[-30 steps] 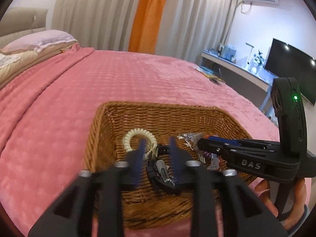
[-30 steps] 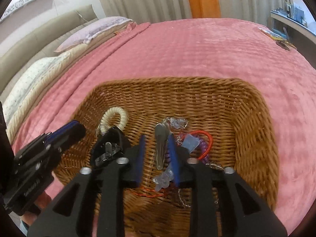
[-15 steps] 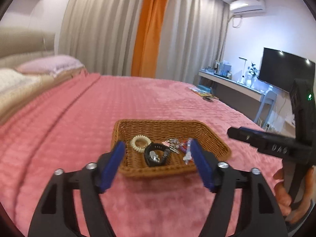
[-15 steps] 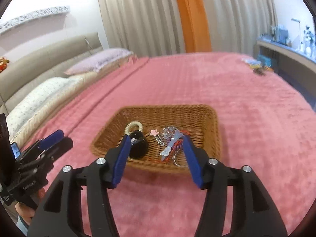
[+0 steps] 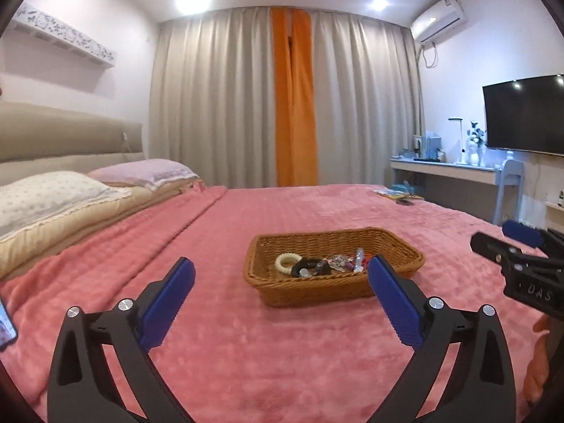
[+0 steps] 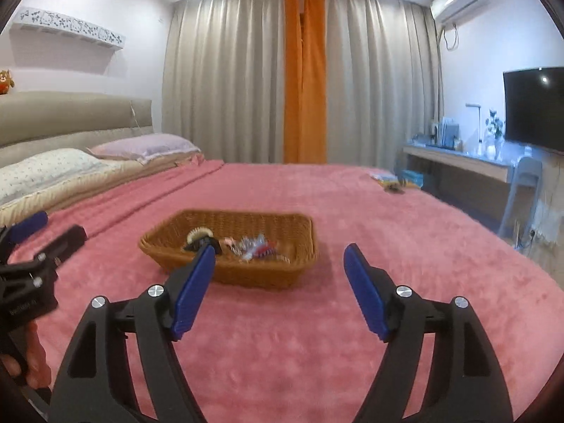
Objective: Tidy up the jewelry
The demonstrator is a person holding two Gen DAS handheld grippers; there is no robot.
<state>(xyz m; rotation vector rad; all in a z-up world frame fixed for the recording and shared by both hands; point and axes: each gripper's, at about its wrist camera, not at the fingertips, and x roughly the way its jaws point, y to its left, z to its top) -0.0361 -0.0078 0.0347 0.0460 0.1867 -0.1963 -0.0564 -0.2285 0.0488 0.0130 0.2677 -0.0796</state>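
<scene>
Left claw [image 5: 280,275]: jaws spread wide and opening, nothing between the blue pads; it hangs above the pink blanket, short of the basket.
Right claw [image 6: 280,262]: jaws apart and opening, empty; it also hangs over the blanket, short of the basket. In the left view it shows at the right edge [image 5: 507,243], with part of a hand [image 5: 537,359] on its handle.
Basket [image 5: 317,290]: brown wicker, shallow, resting on the bed [image 5: 282,352] about midway across it, well away from the pillows at the head end.
Jewelry [image 5: 338,262]: a small mixed heap on the basket floor; single pieces are too small to tell apart.
Cream coil band [image 5: 286,262]: in the basket, on the side towards the pillows, just beside a black band [image 5: 310,267].
Pillows [image 5: 53,190]: two, at the head edge of the bed.
Far corner of bed: a few small flat things [image 5: 398,195] lie there, too blurred to name.
</scene>
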